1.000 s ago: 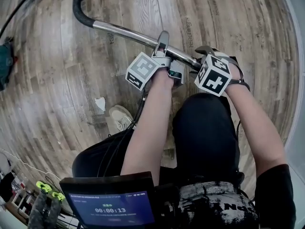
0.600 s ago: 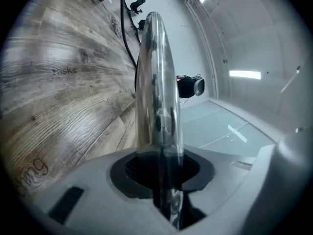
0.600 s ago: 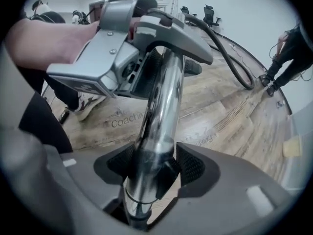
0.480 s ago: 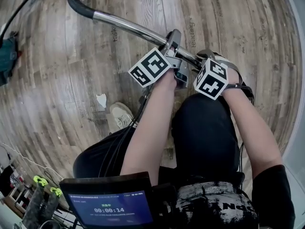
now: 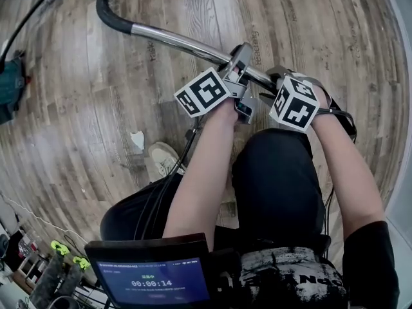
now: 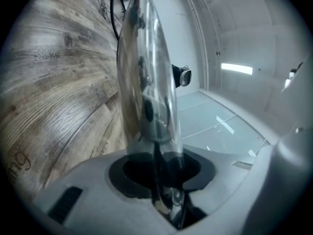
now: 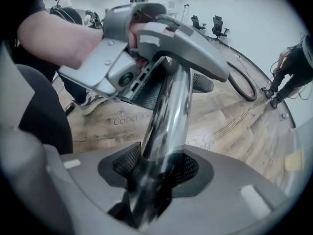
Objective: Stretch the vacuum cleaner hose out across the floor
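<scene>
A chrome vacuum tube slants from the black hose at upper left down to my hands. My left gripper is shut on it. In the left gripper view the tube runs straight out from between the jaws, which have just eased open slightly. My right gripper sits just right of the left one. Its jaws have just been closing and now clasp the tube. The left gripper shows close ahead. The hose curls on the floor beyond.
The teal vacuum body lies at the far left, with a black cable above it. My shoe and a white scrap are on the wood floor. Office chairs and another person are further off.
My left gripper has slid right along the tube, lifted and rolled. The right hand has hardly moved.
</scene>
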